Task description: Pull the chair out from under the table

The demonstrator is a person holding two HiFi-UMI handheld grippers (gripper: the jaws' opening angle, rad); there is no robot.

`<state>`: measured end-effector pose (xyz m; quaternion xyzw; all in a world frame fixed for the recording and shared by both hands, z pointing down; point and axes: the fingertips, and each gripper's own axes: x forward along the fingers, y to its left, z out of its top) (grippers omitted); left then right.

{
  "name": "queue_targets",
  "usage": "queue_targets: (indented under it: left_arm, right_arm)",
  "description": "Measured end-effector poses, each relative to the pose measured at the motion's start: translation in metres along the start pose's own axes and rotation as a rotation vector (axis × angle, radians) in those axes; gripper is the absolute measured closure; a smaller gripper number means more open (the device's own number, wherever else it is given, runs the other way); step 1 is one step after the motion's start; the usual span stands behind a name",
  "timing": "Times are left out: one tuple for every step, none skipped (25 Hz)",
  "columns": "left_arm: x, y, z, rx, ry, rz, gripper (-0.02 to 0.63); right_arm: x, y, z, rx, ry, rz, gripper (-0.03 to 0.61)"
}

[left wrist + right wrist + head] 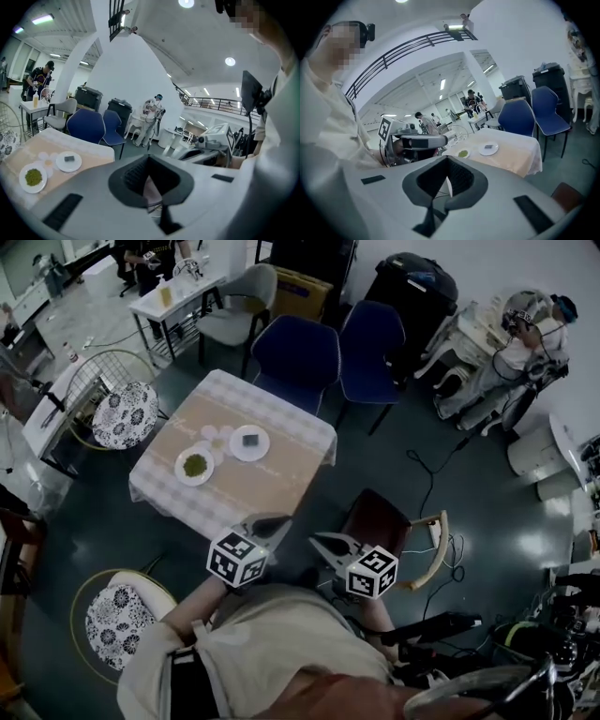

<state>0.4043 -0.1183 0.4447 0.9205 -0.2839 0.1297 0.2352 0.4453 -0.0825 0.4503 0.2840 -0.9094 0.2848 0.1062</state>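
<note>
The brown chair (380,519) with a pale curved wooden back (432,556) stands out on the floor, off the near right corner of the cloth-covered table (281,465). Both grippers hang close to my body with nothing between their jaws. The left gripper (270,523) is shut over the table's near edge. The right gripper (322,541) is shut just left of the chair seat and apart from it. In the left gripper view its jaws (149,161) are pressed together, empty. The right gripper (448,161) looks the same, and a corner of the chair (567,195) shows at the lower right.
Two plates (249,442) (194,465) sit on the table. Two blue chairs (298,355) (372,348) stand at its far side, and wire chairs with floral cushions (125,414) (117,613) at its left. Cables (433,470) run across the floor on the right. A person (525,343) works at the back right.
</note>
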Motion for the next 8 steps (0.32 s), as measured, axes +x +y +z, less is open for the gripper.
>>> queue_targets:
  left_arm:
    - [-0.005,0.001,0.000,-0.006,-0.006,0.007,0.606]
    - [-0.009,0.003,0.000,-0.010,-0.011,0.014,0.606]
    - [-0.011,0.005,0.001,-0.007,-0.015,0.017,0.606]
    - [-0.012,0.007,0.002,0.000,-0.017,0.016,0.606]
    - [-0.011,0.009,0.001,0.008,-0.015,0.010,0.606]
    - [-0.009,0.010,-0.001,0.014,-0.012,0.002,0.606]
    - [-0.007,0.010,-0.004,0.018,-0.007,-0.007,0.606]
    - [-0.005,0.011,-0.007,0.021,-0.002,-0.017,0.606]
  right_arm:
    - [0.001,0.005,-0.002,-0.005,0.008,0.005,0.568]
    - [0.001,0.007,-0.002,-0.009,0.011,0.006,0.568]
    - [0.001,0.007,0.001,-0.012,0.005,0.004,0.568]
    - [0.001,0.006,0.004,-0.013,-0.009,-0.001,0.568]
    - [0.000,0.005,0.007,-0.014,-0.025,-0.008,0.568]
    - [-0.001,0.003,0.009,-0.016,-0.039,-0.015,0.568]
    - [-0.002,0.002,0.009,-0.018,-0.051,-0.024,0.568]
    - [-0.003,0.001,0.009,-0.020,-0.063,-0.033,0.568]
